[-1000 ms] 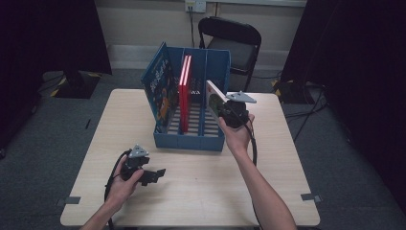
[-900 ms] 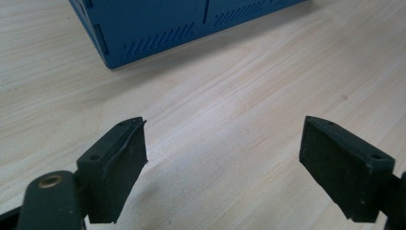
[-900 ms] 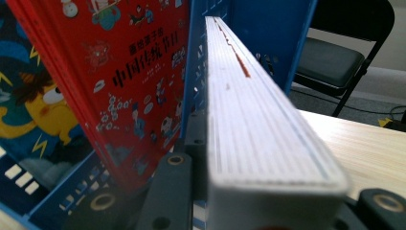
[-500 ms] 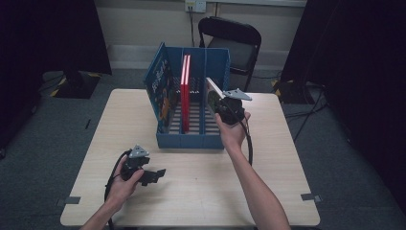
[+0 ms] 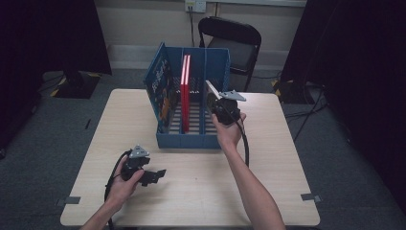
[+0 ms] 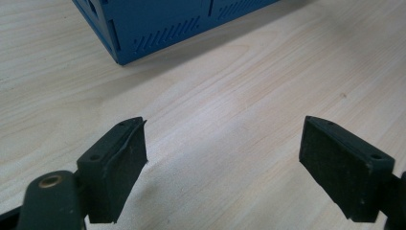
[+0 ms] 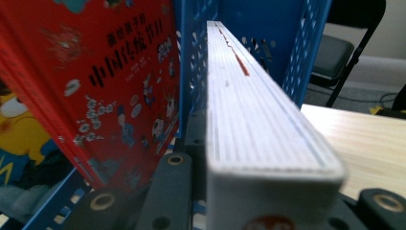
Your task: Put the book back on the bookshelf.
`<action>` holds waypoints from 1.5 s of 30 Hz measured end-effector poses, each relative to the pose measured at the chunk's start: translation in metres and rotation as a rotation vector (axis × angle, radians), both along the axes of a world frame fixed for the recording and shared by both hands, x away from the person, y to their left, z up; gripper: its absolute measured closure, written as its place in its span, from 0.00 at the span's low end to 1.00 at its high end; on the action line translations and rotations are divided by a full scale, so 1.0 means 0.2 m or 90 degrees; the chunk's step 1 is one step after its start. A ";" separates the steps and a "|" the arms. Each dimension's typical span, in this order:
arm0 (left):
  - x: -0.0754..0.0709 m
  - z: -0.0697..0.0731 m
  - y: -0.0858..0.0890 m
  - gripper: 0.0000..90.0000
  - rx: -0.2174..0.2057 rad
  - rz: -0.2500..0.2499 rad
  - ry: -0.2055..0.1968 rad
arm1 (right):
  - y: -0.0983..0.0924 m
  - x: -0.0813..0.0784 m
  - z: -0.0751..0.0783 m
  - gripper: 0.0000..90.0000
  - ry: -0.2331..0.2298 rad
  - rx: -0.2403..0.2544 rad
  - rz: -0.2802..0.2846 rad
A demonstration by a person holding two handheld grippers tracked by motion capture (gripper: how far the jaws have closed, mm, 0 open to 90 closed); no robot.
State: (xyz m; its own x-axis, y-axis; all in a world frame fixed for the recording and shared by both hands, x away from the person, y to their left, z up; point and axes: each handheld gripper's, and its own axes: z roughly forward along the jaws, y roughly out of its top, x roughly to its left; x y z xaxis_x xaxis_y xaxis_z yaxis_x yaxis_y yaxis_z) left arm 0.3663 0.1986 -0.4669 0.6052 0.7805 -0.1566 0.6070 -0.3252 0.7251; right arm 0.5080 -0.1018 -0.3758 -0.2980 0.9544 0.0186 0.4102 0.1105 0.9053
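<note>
A blue slotted rack (image 5: 191, 140) stands mid-table with a red picture book (image 5: 185, 91) upright in its middle slot. My right gripper (image 5: 216, 99) is shut on a thick white book (image 5: 212, 89), held edge-up and tilted over the rack's right slot. In the right gripper view the white book (image 7: 253, 115) runs away from my right gripper (image 7: 275, 191), beside the red book (image 7: 110, 81) and the rack's perforated wall (image 7: 306, 43). My left gripper (image 5: 158, 175) lies low on the table's front left, open. Nothing but bare wood lies between the jaws of my left gripper (image 6: 225, 139).
The rack's front corner (image 6: 143, 33) lies ahead of the left gripper. A black folding chair (image 5: 230, 40) stands behind the light wooden table (image 5: 268, 191). Cables trail from both grippers. Dark curtains flank the room.
The right hand has eased the white book slightly left and down toward the rack's right slot. The left hand has stayed still.
</note>
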 end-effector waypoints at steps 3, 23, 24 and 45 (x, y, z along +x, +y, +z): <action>0.00 0.00 0.00 0.18 0.004 -0.002 -0.002 | 0.00 0.03 -0.04 0.85 0.014 0.005 -0.004; 0.00 -0.01 0.00 0.18 0.003 -0.002 0.002 | 0.05 0.14 -0.11 0.85 0.033 -0.006 -0.022; 0.00 0.00 0.00 0.18 0.001 -0.002 0.001 | 0.05 0.15 -0.11 0.85 0.036 -0.010 -0.022; 0.00 0.00 -0.01 0.19 0.004 -0.004 -0.003 | -0.01 -0.01 -0.23 0.82 0.096 -0.040 0.029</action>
